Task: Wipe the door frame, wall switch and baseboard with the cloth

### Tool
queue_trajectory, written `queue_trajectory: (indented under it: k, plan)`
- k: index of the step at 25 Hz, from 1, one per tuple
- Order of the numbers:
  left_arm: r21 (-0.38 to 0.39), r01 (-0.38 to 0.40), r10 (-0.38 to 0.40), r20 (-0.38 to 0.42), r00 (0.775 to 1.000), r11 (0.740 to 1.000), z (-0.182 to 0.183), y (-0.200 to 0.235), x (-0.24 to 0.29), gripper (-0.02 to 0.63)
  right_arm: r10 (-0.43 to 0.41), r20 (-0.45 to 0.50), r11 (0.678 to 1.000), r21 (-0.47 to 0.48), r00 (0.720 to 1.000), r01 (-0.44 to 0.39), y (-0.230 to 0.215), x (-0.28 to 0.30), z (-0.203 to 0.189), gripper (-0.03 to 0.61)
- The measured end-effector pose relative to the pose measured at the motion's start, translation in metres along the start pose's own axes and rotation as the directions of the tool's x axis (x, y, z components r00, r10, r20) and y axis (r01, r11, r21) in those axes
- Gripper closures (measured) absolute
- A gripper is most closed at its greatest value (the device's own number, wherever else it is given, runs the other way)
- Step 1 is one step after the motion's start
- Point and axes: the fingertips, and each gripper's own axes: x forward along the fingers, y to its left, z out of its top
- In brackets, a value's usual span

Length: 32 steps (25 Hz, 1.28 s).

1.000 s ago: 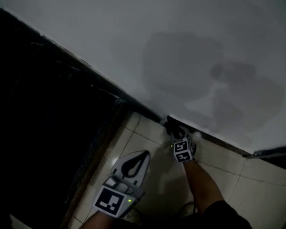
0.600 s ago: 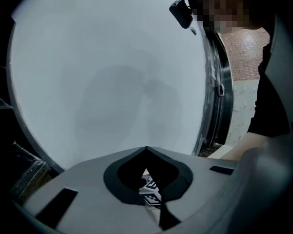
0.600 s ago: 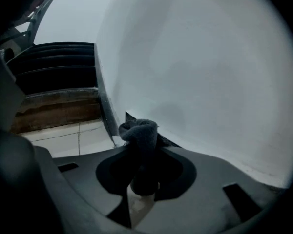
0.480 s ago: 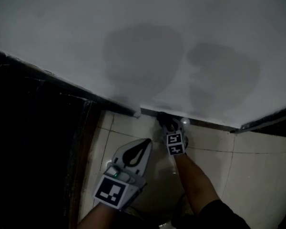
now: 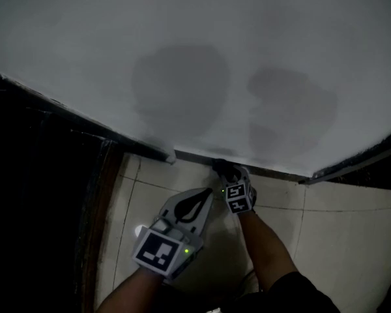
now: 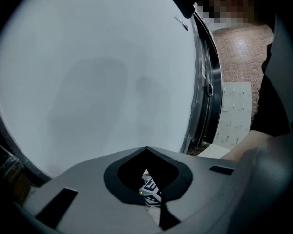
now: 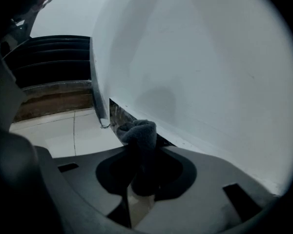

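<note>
My right gripper [image 5: 228, 173] is low at the foot of the white wall, shut on a dark grey cloth [image 5: 221, 167]. The cloth [image 7: 139, 132] bulges out past the right gripper [image 7: 142, 152] and presses on the dark baseboard strip [image 5: 274, 172] [image 7: 118, 115], a little right of the wall's end. Just left of it and nearer to me, my left gripper [image 5: 204, 194] [image 6: 146, 150] hangs over the floor tiles, shut with nothing in it. The dark door frame [image 5: 98, 188] runs down the left side. No wall switch shows.
Pale floor tiles [image 5: 339, 240] lie below the wall [image 5: 247, 38]. The doorway [image 5: 32, 207] at the left is black. Another dark frame edge [image 5: 362, 155] meets the wall at the right. Two shadows fall on the wall.
The right gripper and cloth have slid right along the baseboard, away from the wall's end at the doorway. The left gripper has drawn closer to the right one.
</note>
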Motion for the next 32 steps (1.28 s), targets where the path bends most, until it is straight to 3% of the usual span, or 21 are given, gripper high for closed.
queue_trajectory:
  k: [9,20,26,32]
  plan:
    - [-0.024,0.051,-0.052,-0.035,0.998,0.998,0.000,-0.041,0.014,0.612,-0.006,0.011,1.000,0.006,1.000,0.006,-0.037,-0.022,-0.019,0.494]
    - [0.064,0.012,-0.009,-0.048,0.999,0.998,0.000,-0.060,0.022,0.612,-0.052,0.019,0.998,0.043,0.998,0.051,-0.086,-0.052,-0.055,0.494]
    - [0.110,0.056,-0.046,-0.086,0.995,0.992,-0.010,-0.083,0.039,0.612,-0.079,0.008,0.997,0.024,0.997,0.079,-0.116,-0.069,-0.074,0.494]
    - [0.137,0.100,-0.085,-0.113,0.990,0.986,-0.019,-0.100,0.052,0.612,-0.110,0.001,0.992,0.067,0.994,0.110,-0.135,-0.083,-0.087,0.494]
